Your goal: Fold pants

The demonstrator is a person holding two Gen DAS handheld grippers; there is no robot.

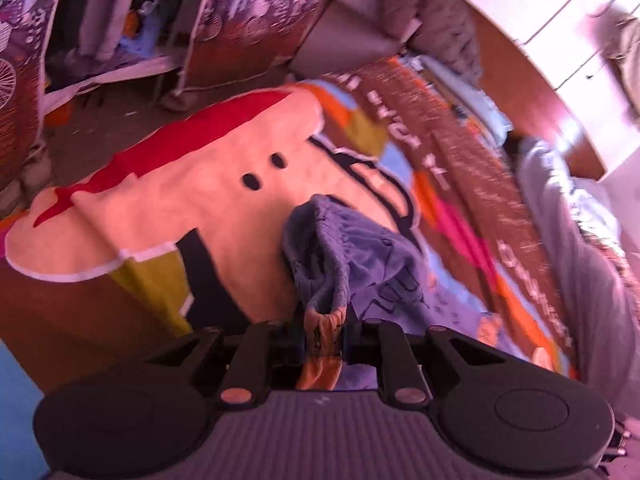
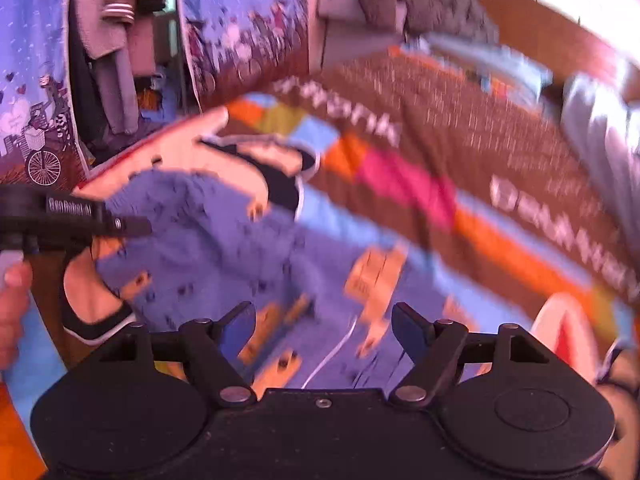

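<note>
A pair of blue pants (image 1: 352,256) with small orange and dark printed figures lies on a bed covered by a colourful cartoon blanket (image 1: 168,184). In the left wrist view, the left hand-held gripper (image 1: 323,340) has its jaws drawn close together, pinching a bunched edge of the pants; an orange printed patch of the cloth shows right between the fingers. From that pinch the fabric rises in a gathered ridge, running away from the camera toward the blanket's big cream cartoon shape, so the held part points up and away.

In the right wrist view, which is blurred, the pants (image 2: 224,248) spread across the blanket (image 2: 460,168), with their long axis running from the upper left down toward the lower middle of the picture. A thin white drawstring (image 2: 332,356) lies on the cloth near the bottom. The right hand-held gripper (image 2: 323,326) hangs over the pants with its jaws wide apart and nothing pinched between them. At the left edge, the left hand-held gripper (image 2: 136,225) reaches in over the pants, with a person's hand (image 2: 12,308) below it.
</note>
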